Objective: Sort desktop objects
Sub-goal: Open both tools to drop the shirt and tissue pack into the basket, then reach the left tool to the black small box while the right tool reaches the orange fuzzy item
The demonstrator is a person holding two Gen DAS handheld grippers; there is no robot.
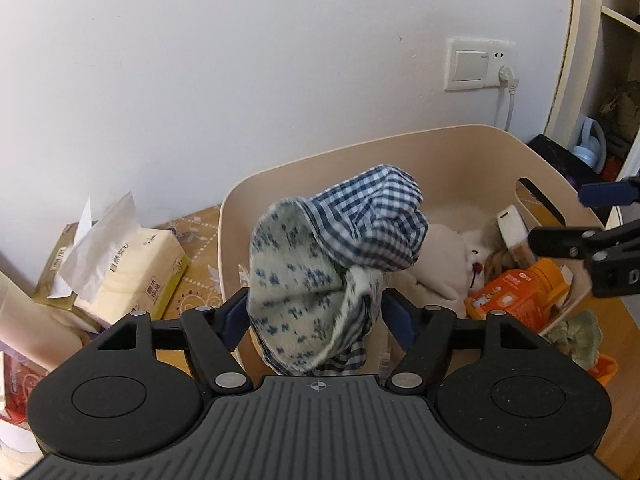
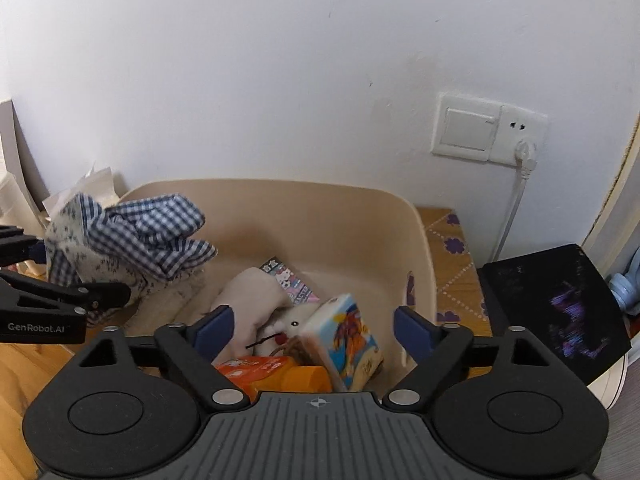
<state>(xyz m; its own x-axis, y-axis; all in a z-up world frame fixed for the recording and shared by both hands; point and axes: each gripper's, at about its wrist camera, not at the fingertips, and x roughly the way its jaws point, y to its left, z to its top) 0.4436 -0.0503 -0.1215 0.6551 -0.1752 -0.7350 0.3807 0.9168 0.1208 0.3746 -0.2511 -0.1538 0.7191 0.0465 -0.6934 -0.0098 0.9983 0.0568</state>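
My left gripper (image 1: 316, 316) is shut on a bundle of blue checked and flowered cloth (image 1: 332, 260) and holds it above the near left rim of a beige plastic bin (image 1: 360, 148). The cloth also shows at the left of the right wrist view (image 2: 132, 240). The bin (image 2: 320, 208) holds a white plush toy (image 2: 252, 300), an orange bottle (image 2: 276, 372), a colourful box (image 2: 348, 340) and a Hello Kitty packet (image 2: 288, 280). My right gripper (image 2: 312, 328) is open and empty above the bin's near side; it shows at the right edge of the left wrist view (image 1: 592, 240).
Tissue packs (image 1: 132, 272) lie left of the bin on a patterned tablecloth. A green and orange toy (image 1: 580, 336) lies right of the bin. A wall socket with a plugged cable (image 2: 488, 132) is behind. A black object (image 2: 556, 308) sits at the right.
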